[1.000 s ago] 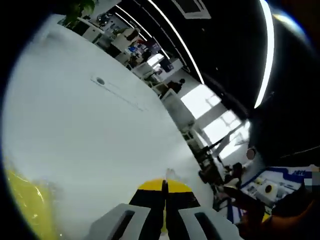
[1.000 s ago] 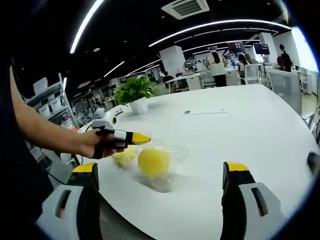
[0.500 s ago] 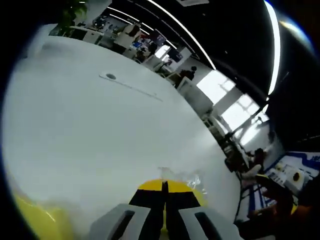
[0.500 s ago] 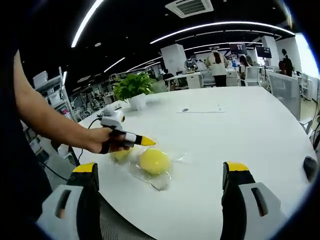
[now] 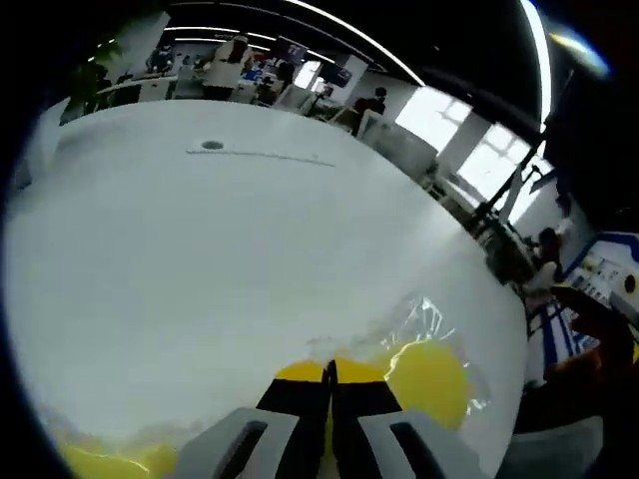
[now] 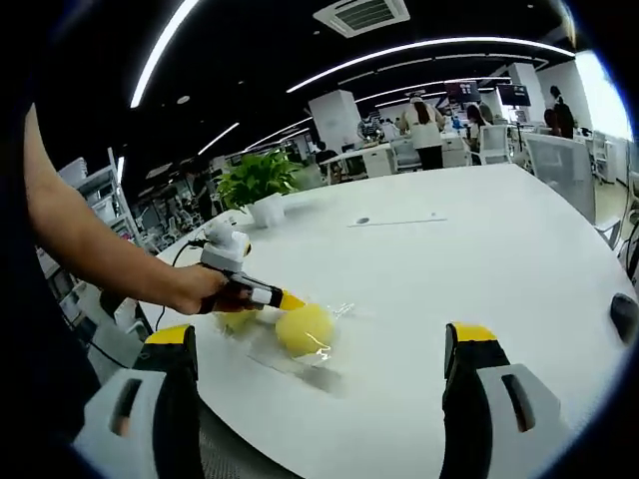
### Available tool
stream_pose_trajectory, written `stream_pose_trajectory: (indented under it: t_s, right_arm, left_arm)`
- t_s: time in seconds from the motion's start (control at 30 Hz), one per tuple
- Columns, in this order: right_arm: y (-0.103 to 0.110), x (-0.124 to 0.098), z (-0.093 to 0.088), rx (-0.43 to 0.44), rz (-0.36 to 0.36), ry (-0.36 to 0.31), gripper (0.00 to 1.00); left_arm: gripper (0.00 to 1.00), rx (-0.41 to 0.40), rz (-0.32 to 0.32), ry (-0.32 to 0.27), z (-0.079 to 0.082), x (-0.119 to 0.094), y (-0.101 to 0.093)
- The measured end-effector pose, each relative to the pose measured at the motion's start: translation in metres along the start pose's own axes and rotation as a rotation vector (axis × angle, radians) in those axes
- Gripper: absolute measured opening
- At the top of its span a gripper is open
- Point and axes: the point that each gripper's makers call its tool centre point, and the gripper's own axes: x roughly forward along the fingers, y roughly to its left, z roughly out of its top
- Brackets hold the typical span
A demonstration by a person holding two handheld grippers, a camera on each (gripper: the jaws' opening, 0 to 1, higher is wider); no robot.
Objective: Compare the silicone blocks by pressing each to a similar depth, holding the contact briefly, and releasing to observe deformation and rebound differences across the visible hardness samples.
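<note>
A round yellow silicone block [image 6: 305,329] in clear wrap lies on the white table [image 6: 479,249]. A second yellow block [image 6: 236,319] lies just left of it, partly hidden by a person's hand. That hand holds my left gripper [image 6: 293,301], shut, with its yellow tips at the round block's upper left edge; I cannot tell if they touch. In the left gripper view the shut left gripper [image 5: 329,373] is just left of the wrapped block [image 5: 429,379], and the other yellow block [image 5: 100,464] is at the lower left. My right gripper [image 6: 324,339] is open and holds nothing, back from the blocks.
A potted plant [image 6: 258,180] stands at the table's far left. A small round port [image 6: 361,221] sits in the tabletop further back. A dark object [image 6: 626,317] is at the right edge. Desks and people fill the room behind.
The left gripper has dropped and moved right, from above the left block to the round block's edge. The left gripper view has rolled with it. The right gripper stays open.
</note>
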Motion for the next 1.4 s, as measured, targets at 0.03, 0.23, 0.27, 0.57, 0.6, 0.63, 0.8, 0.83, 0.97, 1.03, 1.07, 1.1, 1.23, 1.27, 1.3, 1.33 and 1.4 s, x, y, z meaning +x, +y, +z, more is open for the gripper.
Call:
stream_pose_trajectory:
  t_s: [0.03,0.23,0.27,0.57,0.6,0.63,0.8,0.83,0.97,1.03,1.07,1.1,1.23,1.27,1.3,1.33,1.4]
  right_arm:
    - [-0.001,0.000,-0.001,0.003,0.000,0.003,0.97]
    - [-0.005,0.009,-0.003,0.018,0.032,0.024,0.97]
    - [-0.006,0.012,-0.002,0.029,0.036,0.023,0.97]
    - [-0.013,0.031,0.034,-0.030,0.082,-0.022,0.97]
    - [-0.013,0.033,0.034,-0.048,0.085,0.005,0.97]
    - [-0.012,0.034,0.035,-0.046,0.082,0.009,0.97]
    - [-0.001,0.037,0.036,-0.080,0.072,0.057,0.96]
    - [0.000,0.038,0.037,-0.096,0.056,0.055,0.97]
    - [0.000,0.030,0.037,-0.090,0.012,0.058,0.97]
    - [-0.001,0.025,0.034,-0.083,-0.015,0.065,0.97]
    - [-0.001,0.023,0.032,-0.087,-0.020,0.067,0.97]
    - [-0.002,0.020,0.028,-0.089,-0.031,0.072,0.97]
    - [-0.002,0.009,0.012,-0.110,-0.061,0.120,0.97]
    - [-0.002,0.003,0.009,-0.105,-0.072,0.134,0.97]
    - [-0.001,-0.001,0.008,-0.103,-0.075,0.141,0.97]
    - [-0.001,-0.007,0.012,-0.111,-0.086,0.134,0.97]
    - [0.000,-0.014,0.021,-0.144,-0.107,0.110,0.97]
  left_arm:
    - [0.00,-0.036,-0.002,-0.002,0.000,0.000,-0.001]
    - [0.40,-0.067,0.092,-0.161,0.035,-0.019,0.015]
    - [0.48,-0.058,0.062,-0.212,0.049,-0.026,0.008]
    - [1.00,0.097,-0.044,-0.401,0.113,-0.127,0.004]
    - [0.99,0.099,-0.031,-0.407,0.113,-0.147,0.010]
    - [1.00,0.115,-0.022,-0.417,0.113,-0.160,0.014]
    - [1.00,0.199,0.028,-0.414,0.095,-0.232,0.042]
    - [1.00,0.183,0.040,-0.414,0.090,-0.242,0.049]
    - [1.00,0.152,0.125,-0.428,0.064,-0.285,0.082]
    - [1.00,0.116,0.124,-0.420,0.043,-0.297,0.095]
    - [1.00,0.095,0.134,-0.410,0.033,-0.301,0.103]
    - [1.00,0.083,0.156,-0.392,0.021,-0.305,0.110]
    - [1.00,0.050,0.217,-0.458,-0.005,-0.335,0.120]
    - [1.00,0.036,0.213,-0.498,-0.002,-0.342,0.116]
    - [1.00,0.015,0.207,-0.502,-0.003,-0.346,0.112]
    - [1.00,0.047,0.207,-0.462,-0.007,-0.347,0.104]
    - [1.00,0.071,0.207,-0.434,-0.012,-0.345,0.099]
